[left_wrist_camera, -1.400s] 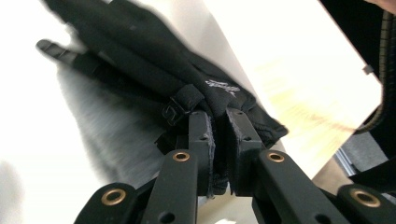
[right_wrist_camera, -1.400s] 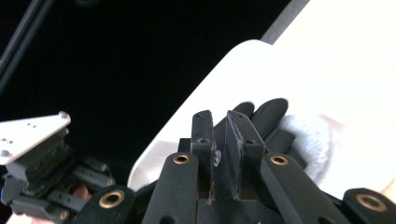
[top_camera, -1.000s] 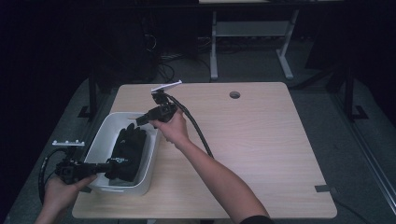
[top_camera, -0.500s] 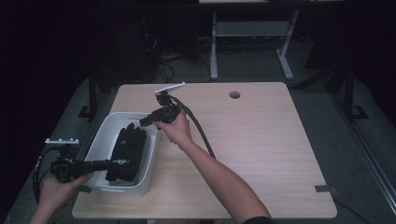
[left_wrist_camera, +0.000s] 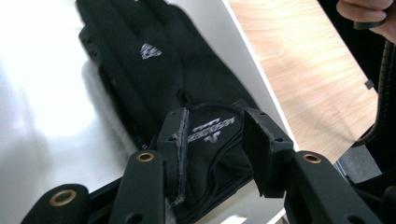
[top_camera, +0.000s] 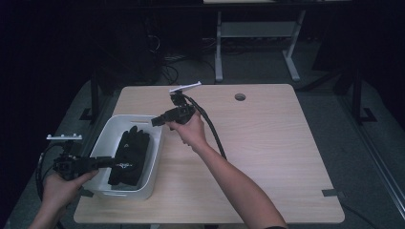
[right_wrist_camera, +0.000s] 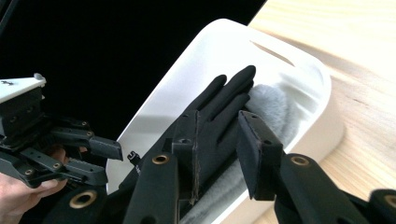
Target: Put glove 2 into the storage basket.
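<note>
Left gripper (left_wrist_camera: 215, 140): jaws apart, nothing between the pads, hovering over the cuff end of the black glove (left_wrist_camera: 163, 79). Glove cuff sits just beyond and below the gap, not touched as far as the left gripper view tells. In the high view the left gripper (top_camera: 102, 162) reaches in over the near-left rim of the white bin (top_camera: 152, 162), held by the left hand (top_camera: 59, 186) off the table's left edge.

Right gripper (right_wrist_camera: 217, 140): jaws apart, empty, aimed at the glove's (right_wrist_camera: 219, 107) fingers from the bin's right side; glove lies past the tips, apart from them. High view: right gripper (top_camera: 157, 121) above the bin's far-right rim, right hand (top_camera: 191, 129) behind it, cable trailing over the table.

Glove (top_camera: 129, 155) lies flat inside the bin, fingers toward the far end, on a grey fuzzy cloth (right_wrist_camera: 275, 107).

Writing: white logo mark on the glove back, white lettering on the cuff, too blurred to read surely.

Surface: light wood table (top_camera: 267, 157) with a round cable hole (top_camera: 240, 97). Room dark, grey floor, white desk frame (top_camera: 253, 33) behind, cables on the floor.
</note>
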A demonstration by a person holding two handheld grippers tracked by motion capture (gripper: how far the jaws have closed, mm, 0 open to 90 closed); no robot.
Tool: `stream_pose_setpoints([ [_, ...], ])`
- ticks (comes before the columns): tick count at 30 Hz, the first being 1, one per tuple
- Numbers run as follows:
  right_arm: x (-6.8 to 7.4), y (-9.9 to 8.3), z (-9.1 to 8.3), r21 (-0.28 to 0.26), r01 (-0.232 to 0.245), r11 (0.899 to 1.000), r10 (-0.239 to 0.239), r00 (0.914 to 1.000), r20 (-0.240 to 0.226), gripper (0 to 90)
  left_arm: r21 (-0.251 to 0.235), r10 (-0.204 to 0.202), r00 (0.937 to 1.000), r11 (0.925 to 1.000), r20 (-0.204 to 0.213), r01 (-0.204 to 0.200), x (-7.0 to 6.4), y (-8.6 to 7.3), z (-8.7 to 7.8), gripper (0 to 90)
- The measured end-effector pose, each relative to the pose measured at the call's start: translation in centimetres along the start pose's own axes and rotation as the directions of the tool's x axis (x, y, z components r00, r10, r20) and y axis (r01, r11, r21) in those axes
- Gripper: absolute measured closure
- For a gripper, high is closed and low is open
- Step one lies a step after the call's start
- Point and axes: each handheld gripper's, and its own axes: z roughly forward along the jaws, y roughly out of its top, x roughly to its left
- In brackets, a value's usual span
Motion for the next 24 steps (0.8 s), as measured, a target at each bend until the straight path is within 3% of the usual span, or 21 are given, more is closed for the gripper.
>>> stream_pose_setpoints([
  [24, -1.2, -0.7, -5.5, -0.068, 0.001, 0.998, -0.001, 1.0000, 0.008, 62.0, -0.015, 0.070, 0.9948, 0.9975, 0.074, -0.069, -3.8, 2.8, 2.2, 55.5],
])
